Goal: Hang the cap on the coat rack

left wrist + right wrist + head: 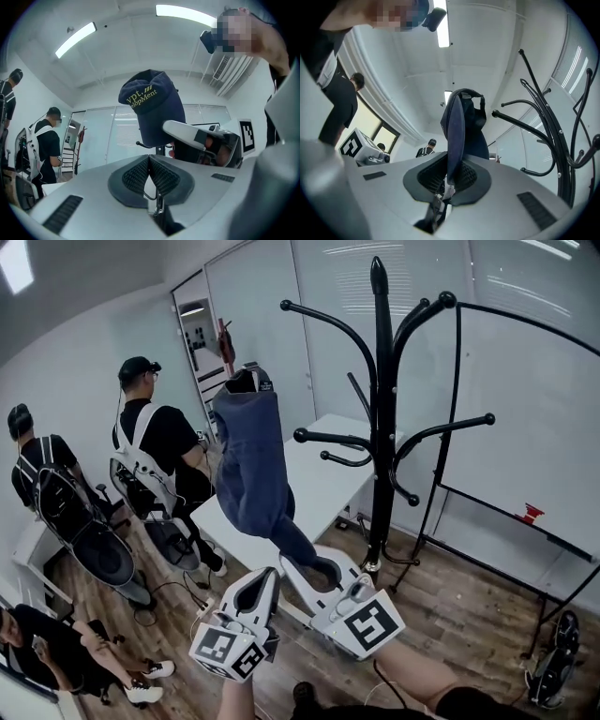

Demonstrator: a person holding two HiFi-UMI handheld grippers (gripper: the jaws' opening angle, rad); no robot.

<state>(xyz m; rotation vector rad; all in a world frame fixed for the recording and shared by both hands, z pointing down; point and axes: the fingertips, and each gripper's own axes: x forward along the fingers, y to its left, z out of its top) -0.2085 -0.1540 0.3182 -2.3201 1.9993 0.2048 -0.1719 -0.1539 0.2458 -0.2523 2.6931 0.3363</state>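
Wood floor [469, 610] spreads under the black coat rack [382, 427] — left of the rack the right gripper [322, 571] pinches the navy cap [251, 460] by its brim, held high; left gripper [255, 583], further left of the rack's foot — jaws pressed together, empty

Bright ceiling strip lights [186, 14], strong fisheye distortion.

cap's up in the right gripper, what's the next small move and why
Probably carry the right gripper rightward, so the cap nears the closest hook of the coat rack. The gripper is shut on the cap's lower edge and holds it upright. The cap is left of the rack and touches no hook. The left gripper is shut and empty.
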